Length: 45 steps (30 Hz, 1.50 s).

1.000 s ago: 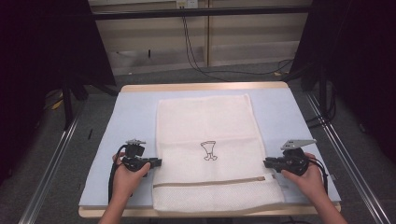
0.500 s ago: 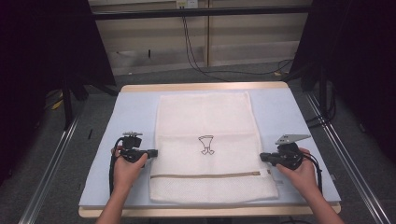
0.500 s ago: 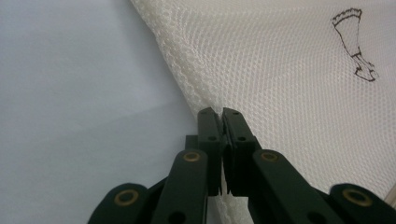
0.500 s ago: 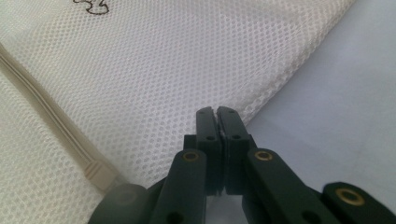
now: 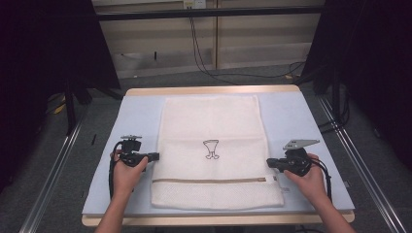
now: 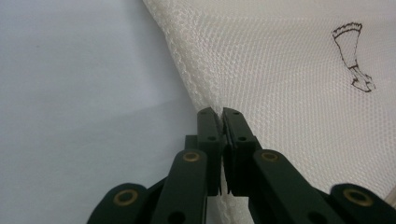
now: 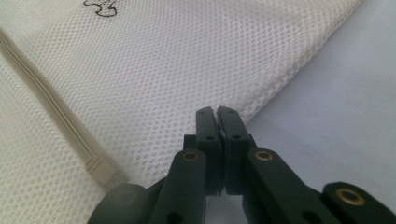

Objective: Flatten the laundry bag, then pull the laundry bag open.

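Pale blue table cover [image 5: 291, 121] carries a white mesh laundry bag [image 5: 214, 126], lying flat at centre with its zip [image 5: 209, 180] toward six o'clock. I have my left gripper [image 5: 154, 156] pinching its nine-o'clock edge and my right gripper [image 5: 270, 163] pinching its three-o'clock edge. Judged: spreading nearly complete; release remains. Small drawn emblem [image 5: 210, 149] at centre.
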Each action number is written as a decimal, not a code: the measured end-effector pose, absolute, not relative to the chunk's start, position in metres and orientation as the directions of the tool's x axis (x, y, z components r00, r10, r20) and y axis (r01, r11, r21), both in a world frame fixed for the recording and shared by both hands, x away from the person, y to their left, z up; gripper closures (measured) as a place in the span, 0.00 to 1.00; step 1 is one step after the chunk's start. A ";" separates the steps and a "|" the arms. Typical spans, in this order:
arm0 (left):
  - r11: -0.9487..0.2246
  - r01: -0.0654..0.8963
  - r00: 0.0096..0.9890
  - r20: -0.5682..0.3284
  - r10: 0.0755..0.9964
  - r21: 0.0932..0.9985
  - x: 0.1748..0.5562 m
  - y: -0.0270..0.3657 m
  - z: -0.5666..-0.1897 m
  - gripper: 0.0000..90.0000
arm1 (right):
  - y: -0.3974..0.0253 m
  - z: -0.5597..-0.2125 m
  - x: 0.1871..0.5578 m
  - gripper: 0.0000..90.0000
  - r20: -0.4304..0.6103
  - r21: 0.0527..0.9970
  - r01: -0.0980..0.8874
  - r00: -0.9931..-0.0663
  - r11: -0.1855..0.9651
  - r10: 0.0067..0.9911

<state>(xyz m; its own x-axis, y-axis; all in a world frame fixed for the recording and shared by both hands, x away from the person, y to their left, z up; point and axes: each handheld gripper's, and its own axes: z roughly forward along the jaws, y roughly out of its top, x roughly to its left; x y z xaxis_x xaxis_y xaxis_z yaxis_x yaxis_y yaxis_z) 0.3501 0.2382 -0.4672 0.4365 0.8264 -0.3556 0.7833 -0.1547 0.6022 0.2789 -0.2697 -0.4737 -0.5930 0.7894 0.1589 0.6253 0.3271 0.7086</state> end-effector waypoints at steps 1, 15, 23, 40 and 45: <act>-0.138 0.784 0.427 -0.364 0.828 0.605 0.350 0.237 -0.468 0.97 | -0.269 -0.474 0.279 0.98 0.156 0.710 0.623 -0.594 0.329 0.789; -0.182 0.782 0.442 -0.325 0.836 0.596 0.355 0.238 -0.467 0.97 | -0.264 -0.474 0.276 0.98 0.128 0.718 0.607 -0.594 0.339 0.794; -0.164 0.783 0.428 -0.327 0.843 0.600 0.354 0.240 -0.467 0.96 | -0.261 -0.474 0.276 0.96 0.129 0.725 0.598 -0.606 0.342 0.785; -0.183 0.738 0.468 -0.296 0.833 0.650 0.339 0.237 -0.438 0.70 | -0.268 -0.463 0.257 0.99 0.081 0.809 0.484 -0.654 0.334 0.752; -0.191 0.739 0.484 -0.313 0.817 0.646 0.335 0.223 -0.434 0.64 | -0.264 -0.465 0.251 1.00 0.068 0.805 0.469 -0.682 0.363 0.728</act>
